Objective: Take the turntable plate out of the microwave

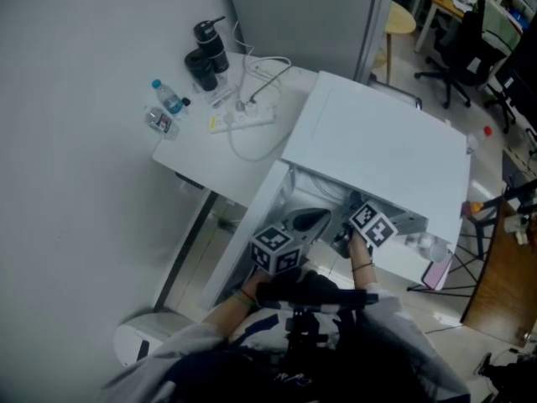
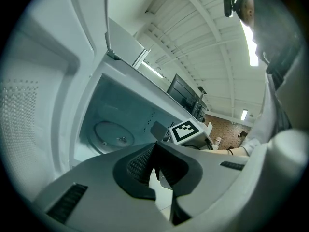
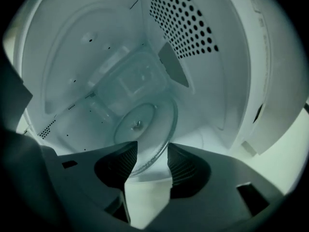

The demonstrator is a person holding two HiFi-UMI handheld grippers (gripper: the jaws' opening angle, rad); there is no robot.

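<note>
The white microwave [image 1: 377, 141] stands on a white table [image 1: 189, 154] with its door [image 1: 252, 225] swung open. On its floor lies the clear glass turntable plate [image 3: 145, 124], also seen as a plate [image 2: 113, 135] deep in the cavity. My right gripper [image 3: 152, 151] reaches into the cavity with its jaws open. The plate's near rim lies between the ribbed pads [image 3: 181, 166], and I see no pad pressing on it. Its marker cube [image 1: 372, 227] shows at the opening. My left gripper [image 2: 154, 159] is shut on nothing, in front of the opening beside the door.
The cavity's perforated side wall [image 3: 186, 23] is close on the right gripper's right. On the table behind the microwave are a power strip [image 1: 242, 120], water bottles [image 1: 168, 101] and black cups [image 1: 208, 57]. Office chairs [image 1: 457, 49] stand further back, and a white bin [image 1: 143, 338] on the floor.
</note>
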